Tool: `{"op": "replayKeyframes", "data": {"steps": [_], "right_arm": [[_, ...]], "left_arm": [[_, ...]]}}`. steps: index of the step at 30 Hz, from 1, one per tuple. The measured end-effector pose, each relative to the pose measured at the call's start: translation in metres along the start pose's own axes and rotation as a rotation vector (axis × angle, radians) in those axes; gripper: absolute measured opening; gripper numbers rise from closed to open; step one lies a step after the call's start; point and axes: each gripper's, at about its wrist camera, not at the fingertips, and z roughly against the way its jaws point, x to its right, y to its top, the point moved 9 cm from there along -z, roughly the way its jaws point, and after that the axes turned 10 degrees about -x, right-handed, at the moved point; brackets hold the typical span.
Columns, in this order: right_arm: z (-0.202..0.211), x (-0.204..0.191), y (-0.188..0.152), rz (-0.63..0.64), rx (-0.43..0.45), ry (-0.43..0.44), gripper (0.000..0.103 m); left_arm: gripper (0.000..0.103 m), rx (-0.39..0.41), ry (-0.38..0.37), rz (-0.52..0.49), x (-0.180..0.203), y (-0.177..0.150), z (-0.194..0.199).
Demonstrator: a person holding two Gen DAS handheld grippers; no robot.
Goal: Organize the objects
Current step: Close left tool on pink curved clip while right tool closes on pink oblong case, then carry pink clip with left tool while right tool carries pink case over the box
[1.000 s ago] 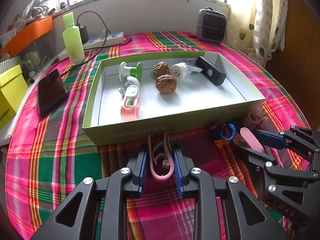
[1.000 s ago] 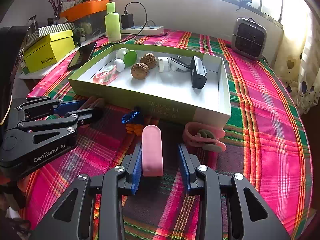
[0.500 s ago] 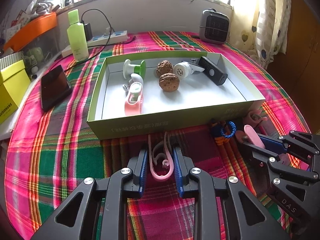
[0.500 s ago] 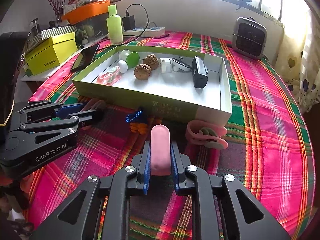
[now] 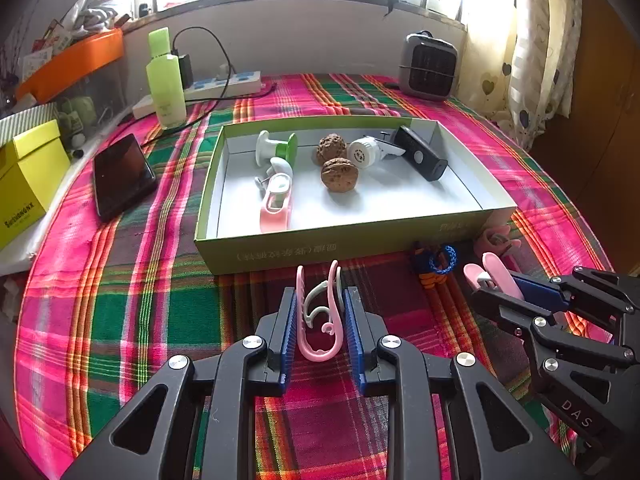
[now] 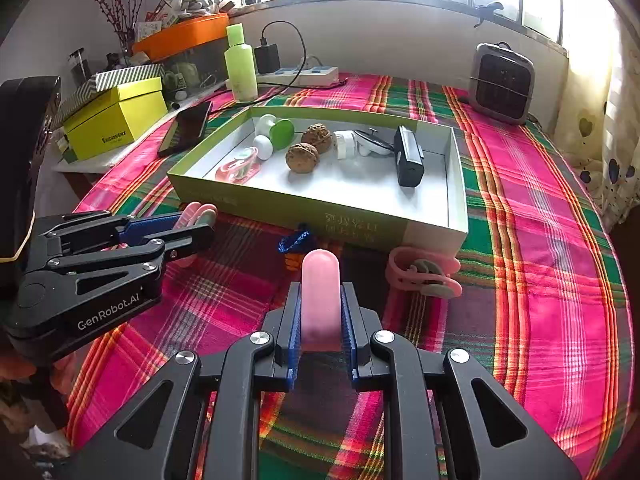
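My left gripper (image 5: 320, 312) is shut on a pink and white hook-shaped clip (image 5: 320, 320), held above the cloth just in front of the green box (image 5: 344, 240). My right gripper (image 6: 320, 312) is shut on a pink rounded clip (image 6: 320, 292), also raised near the box's front wall (image 6: 320, 220). The box holds two walnuts (image 5: 339, 175), a green and white spool (image 5: 276, 148), a pink clip (image 5: 276, 204), a white cap piece (image 5: 362, 152) and a black device (image 5: 420, 154). A blue and orange cord item (image 5: 436, 264) and a pink clip with grey pads (image 6: 424, 272) lie on the cloth by the box.
A black phone (image 5: 120, 172) lies left of the box. A green bottle (image 5: 166, 80), a power strip (image 5: 224, 84) and a grey heater (image 5: 430, 66) stand at the back. A yellow box (image 5: 24, 184) sits at the far left. The plaid cloth (image 5: 120, 320) covers the table.
My right gripper closed on the pink rounded clip and lifted it. My left gripper rose with the hook-shaped clip, so both now sit higher above the cloth.
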Motion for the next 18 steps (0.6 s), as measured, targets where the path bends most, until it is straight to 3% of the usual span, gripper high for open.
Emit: {"op": "replayKeyframes", "data": {"steps": [18], "right_arm": [[0.019,0.001,0.023,-0.016,0.059,0.030,0.019]], "left_arm": [[0.021,0.052,-0.031,0.016,0.004,0.023,0.024]]}}
